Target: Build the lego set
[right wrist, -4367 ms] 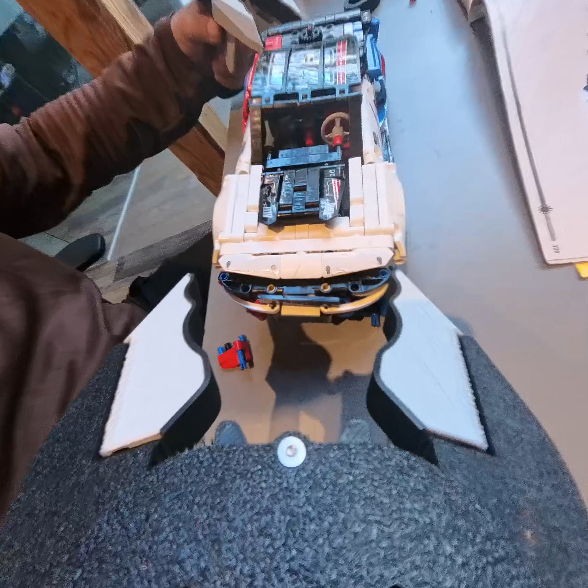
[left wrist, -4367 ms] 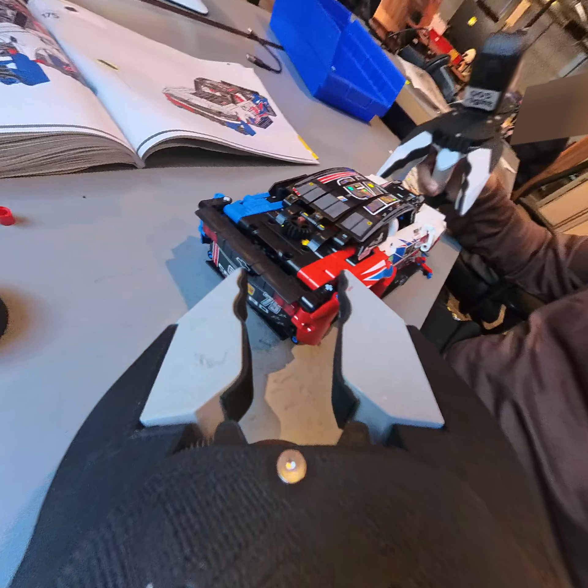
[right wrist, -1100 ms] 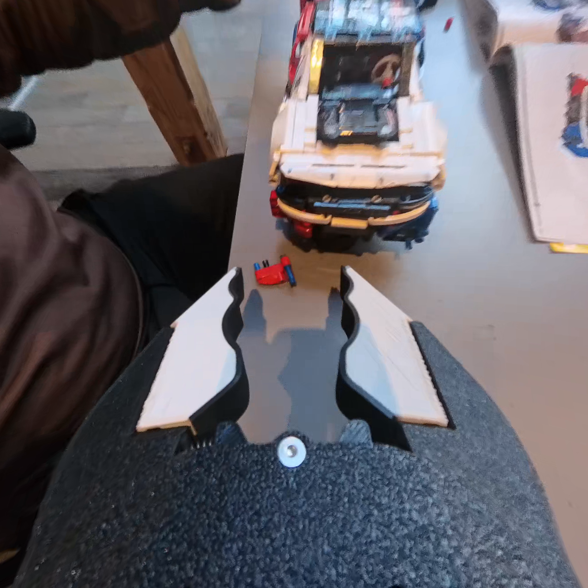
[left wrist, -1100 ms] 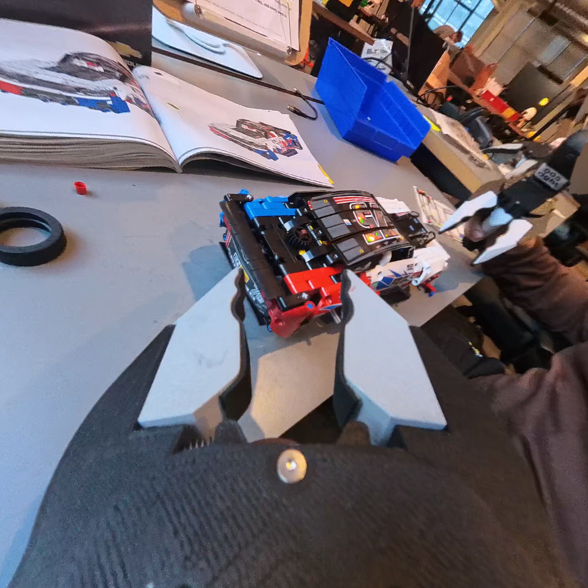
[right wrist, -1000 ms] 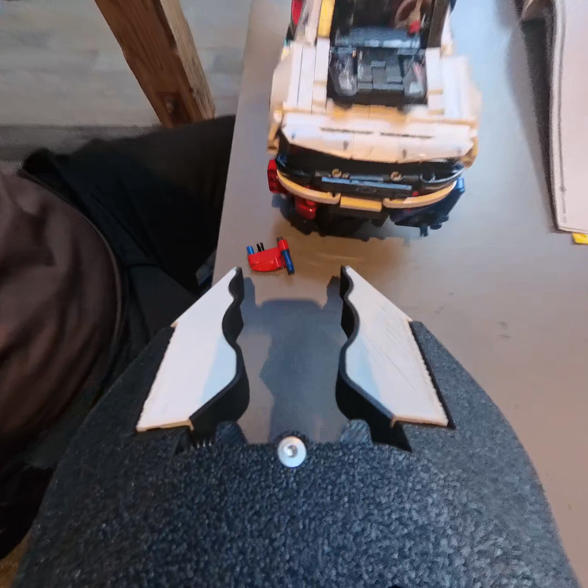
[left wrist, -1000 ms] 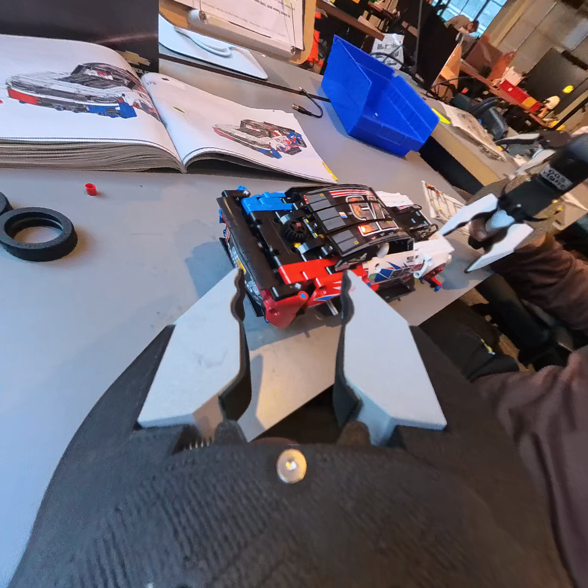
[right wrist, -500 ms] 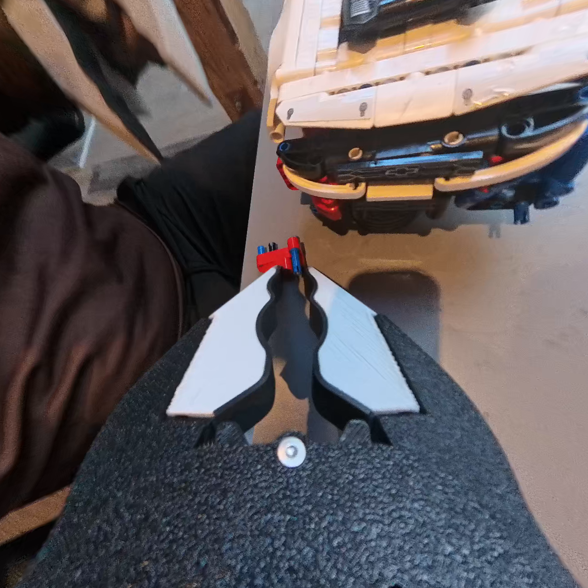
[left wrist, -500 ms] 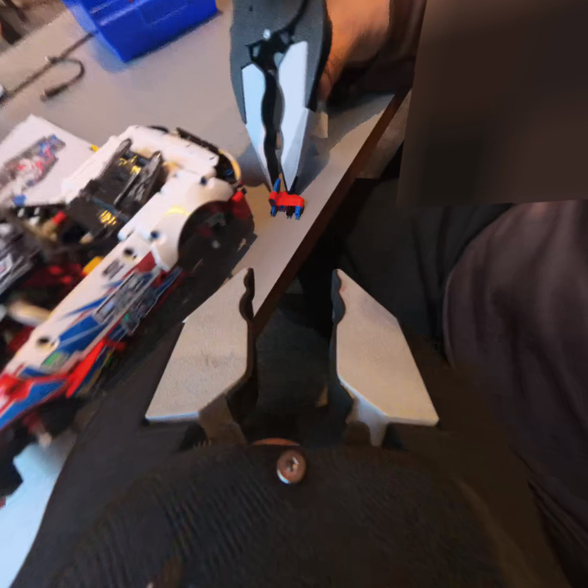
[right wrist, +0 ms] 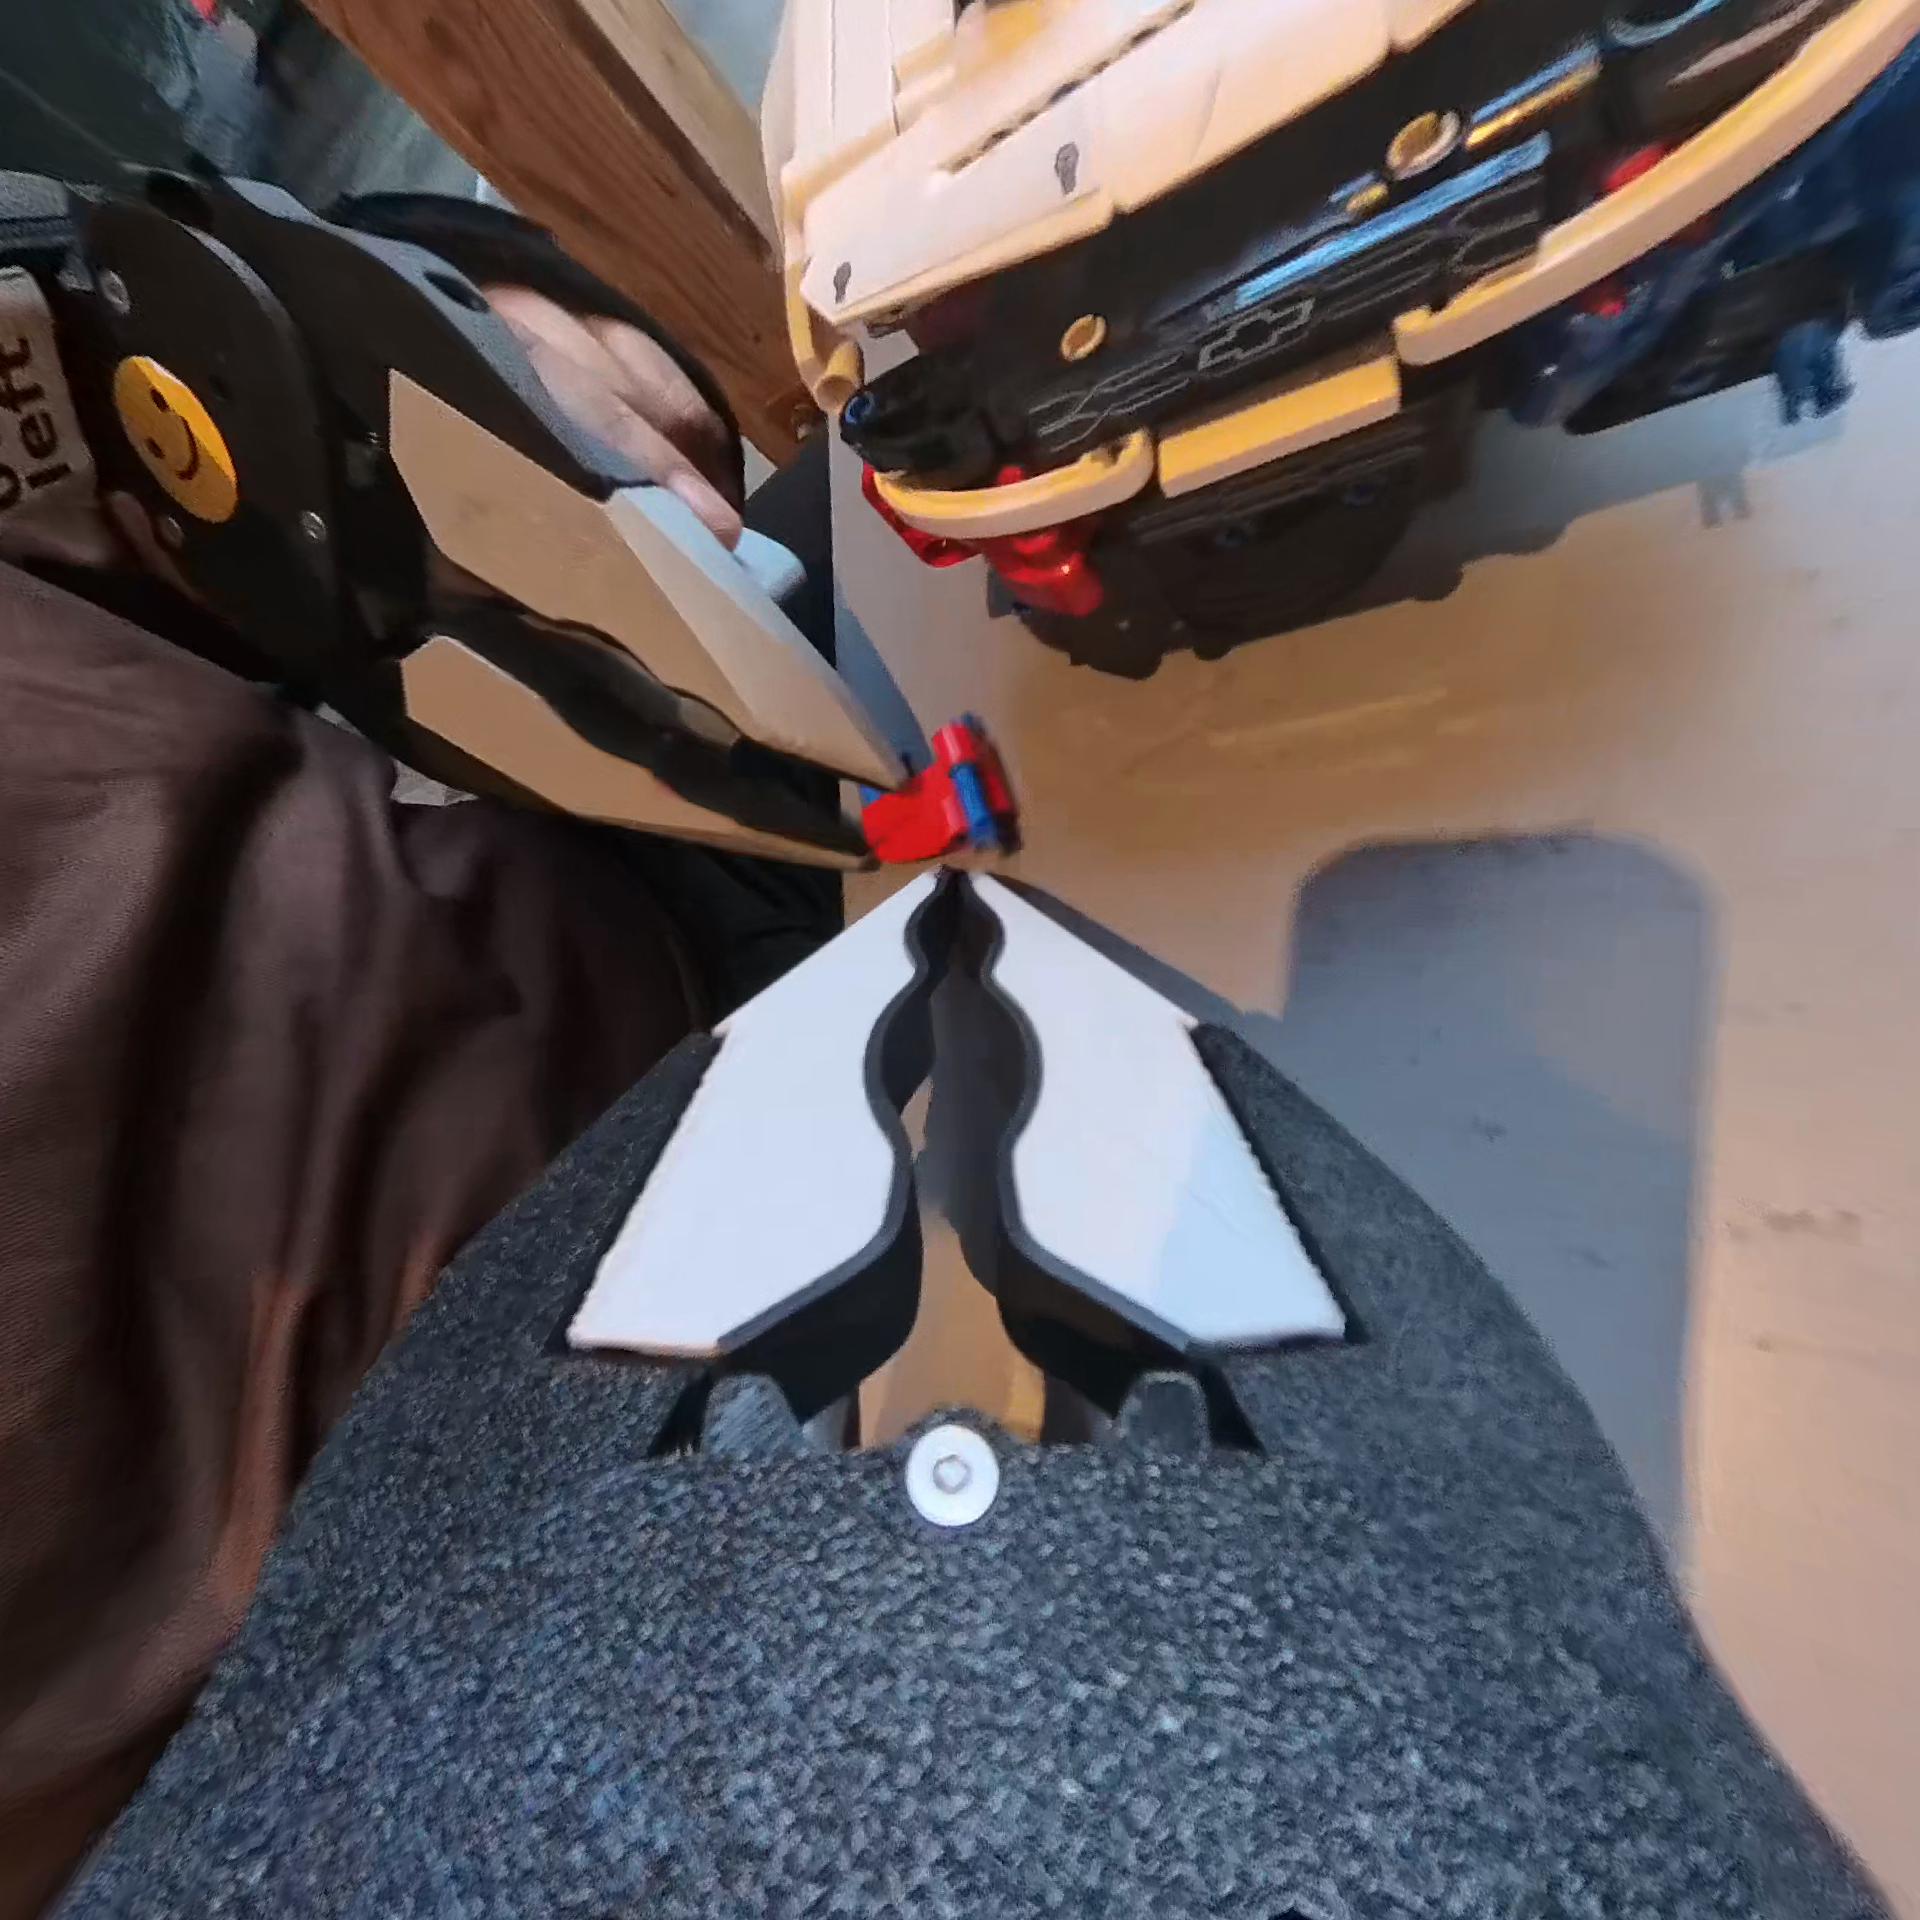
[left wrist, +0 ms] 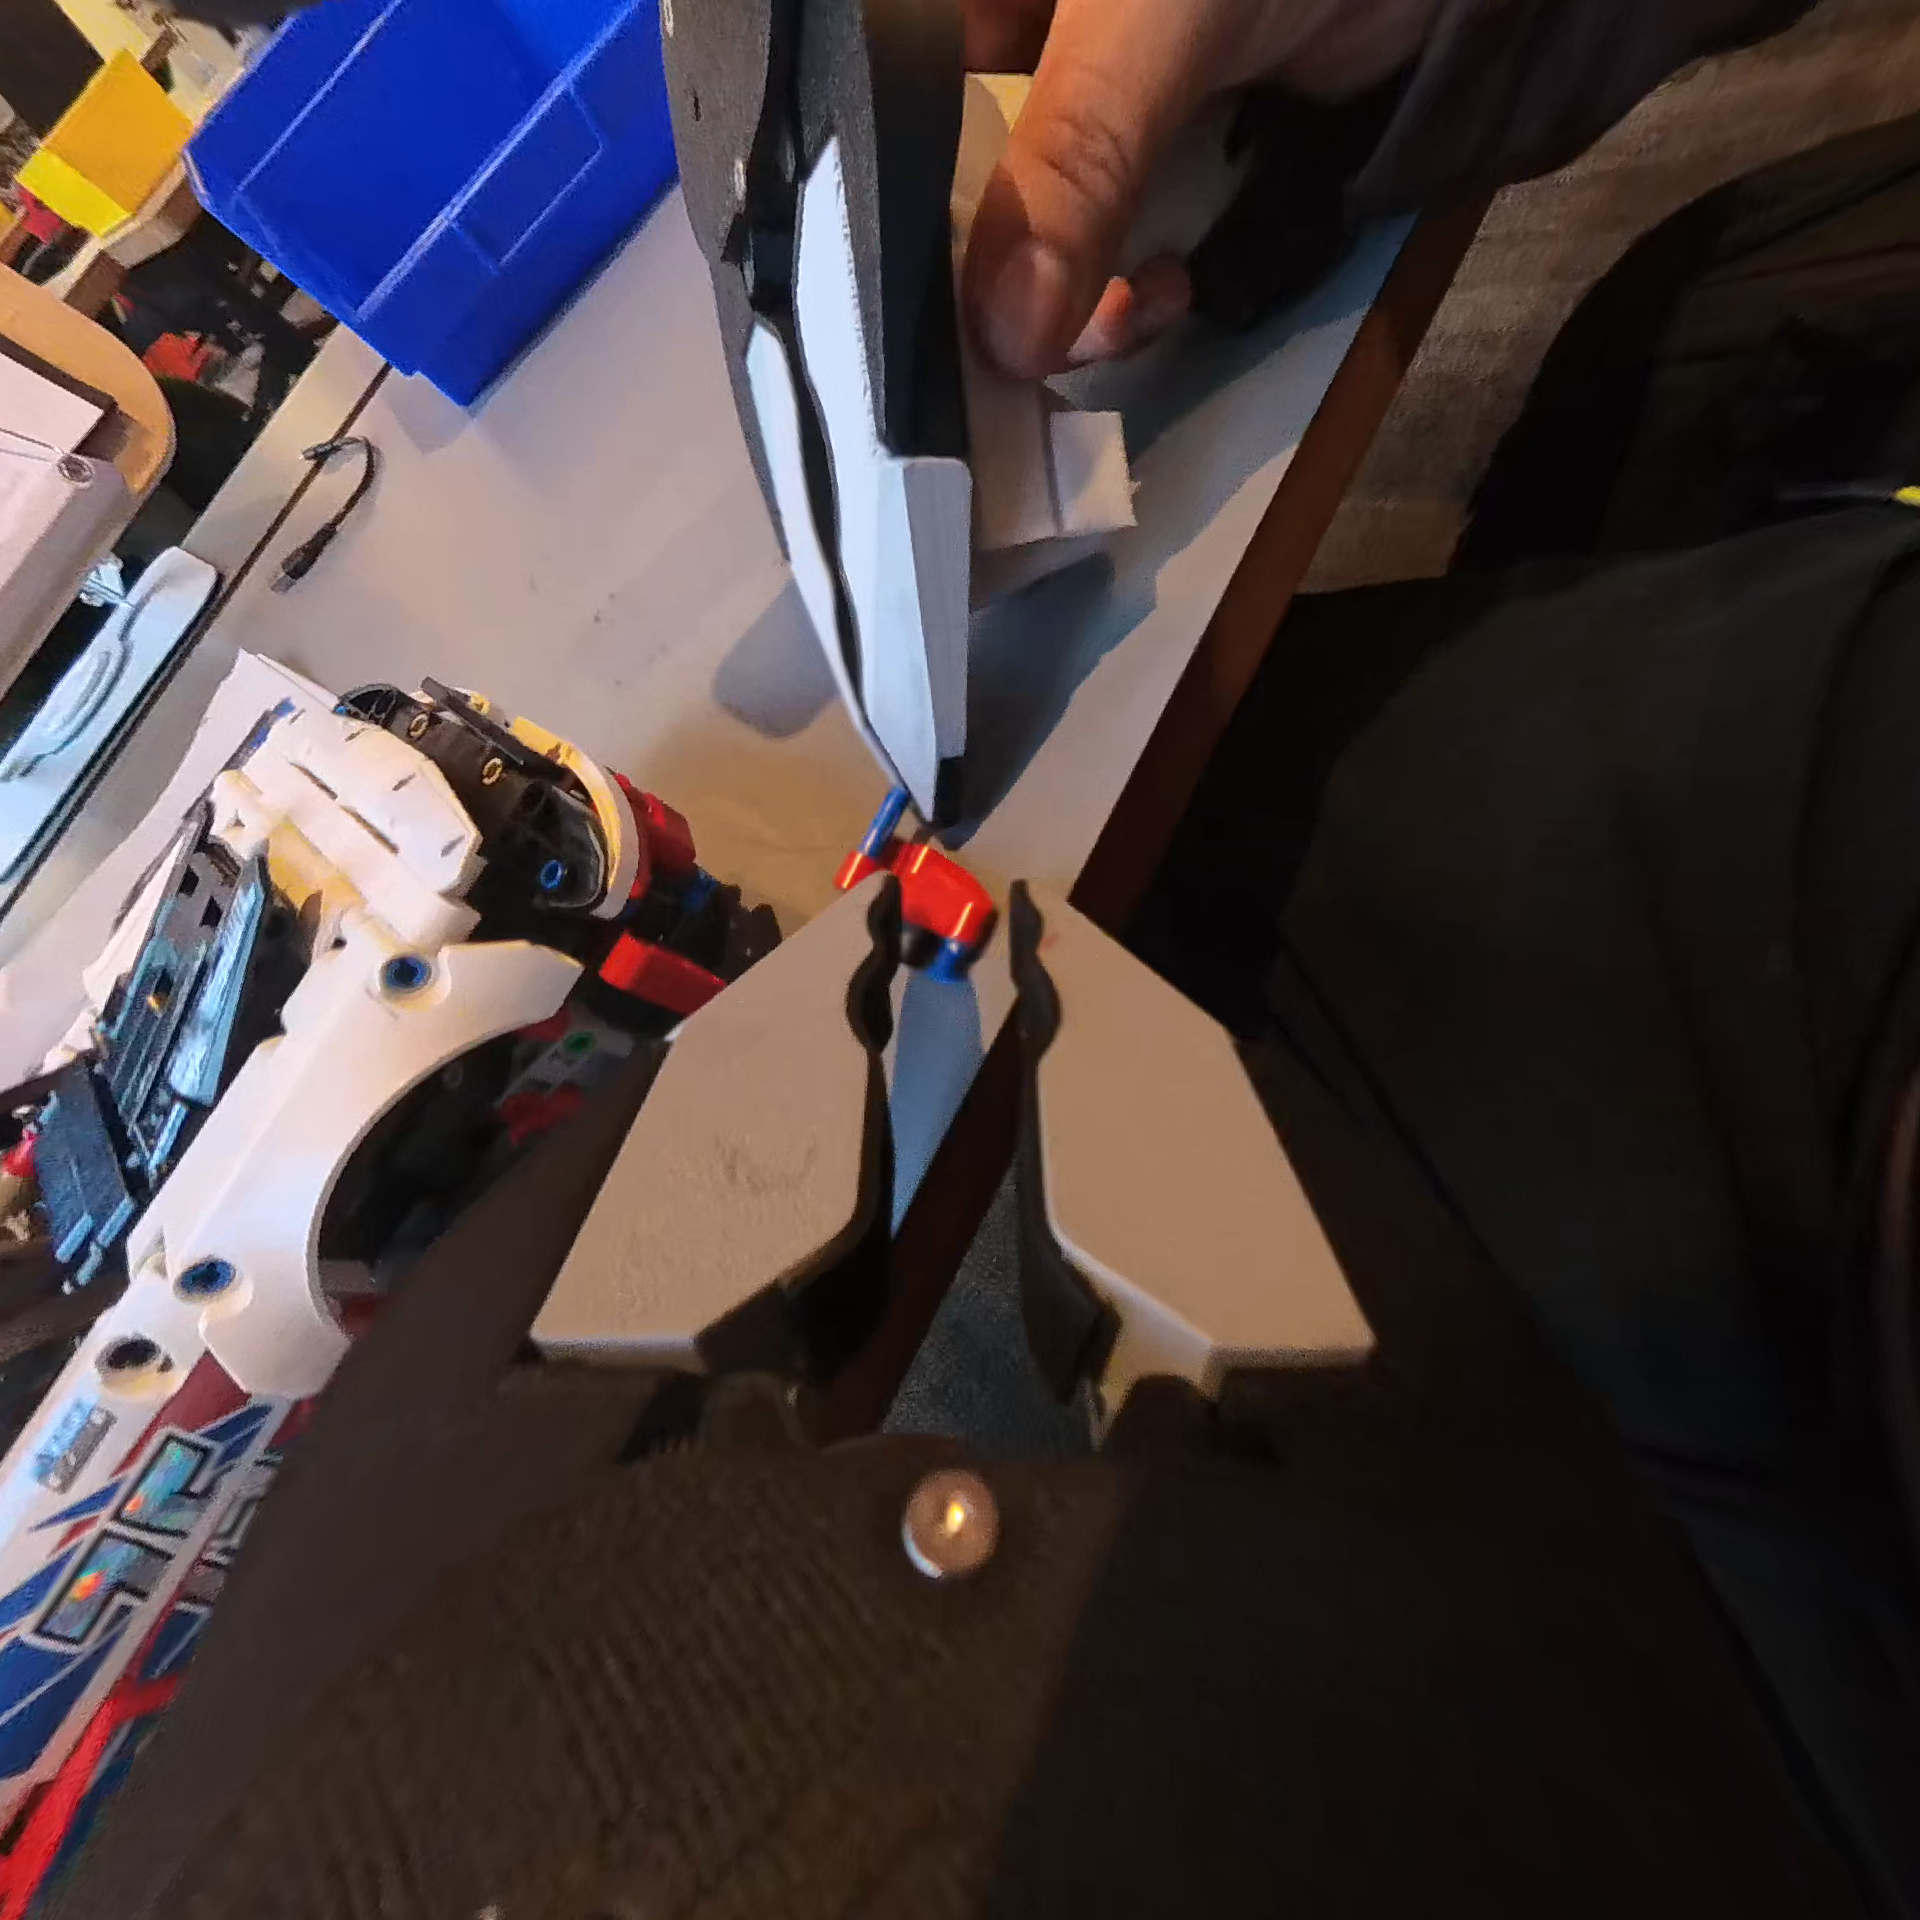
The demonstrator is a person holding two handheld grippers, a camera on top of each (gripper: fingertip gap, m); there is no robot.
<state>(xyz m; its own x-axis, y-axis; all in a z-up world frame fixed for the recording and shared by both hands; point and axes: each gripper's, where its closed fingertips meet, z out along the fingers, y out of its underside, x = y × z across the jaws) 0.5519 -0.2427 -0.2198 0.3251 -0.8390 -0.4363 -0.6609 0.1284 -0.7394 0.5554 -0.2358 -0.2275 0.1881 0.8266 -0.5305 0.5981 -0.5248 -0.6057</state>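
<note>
A small red piece with blue pins point(left wrist: 928, 896) lies at the table's near edge, in front of the white, black and red lego car point(left wrist: 343, 935). My left gripper point(left wrist: 948, 899) has narrowed its jaws around this piece, one fingertip on each side. My right gripper point(left wrist: 930, 808) comes down from above, shut, with its tip touching the piece's blue pin. In the right wrist view the right gripper point(right wrist: 945, 878) is shut just short of the piece point(right wrist: 935, 800). The left gripper point(right wrist: 883, 821) pinches the piece from the left. The car's front bumper point(right wrist: 1143, 457) is close behind.
The grey table point(left wrist: 582, 540) ends at a brown edge point(left wrist: 1195, 675), with the person's dark lap beyond. A blue bin point(left wrist: 436, 177) and a cable point(left wrist: 322, 499) lie farther back. A wooden table leg point(right wrist: 582, 125) stands left of the car. The tips of both grippers are at nearly the same place.
My left gripper swung from the car's rear to the table edge and narrowed around the red piece. My right gripper came down onto the piece and went from open to shut.
</note>
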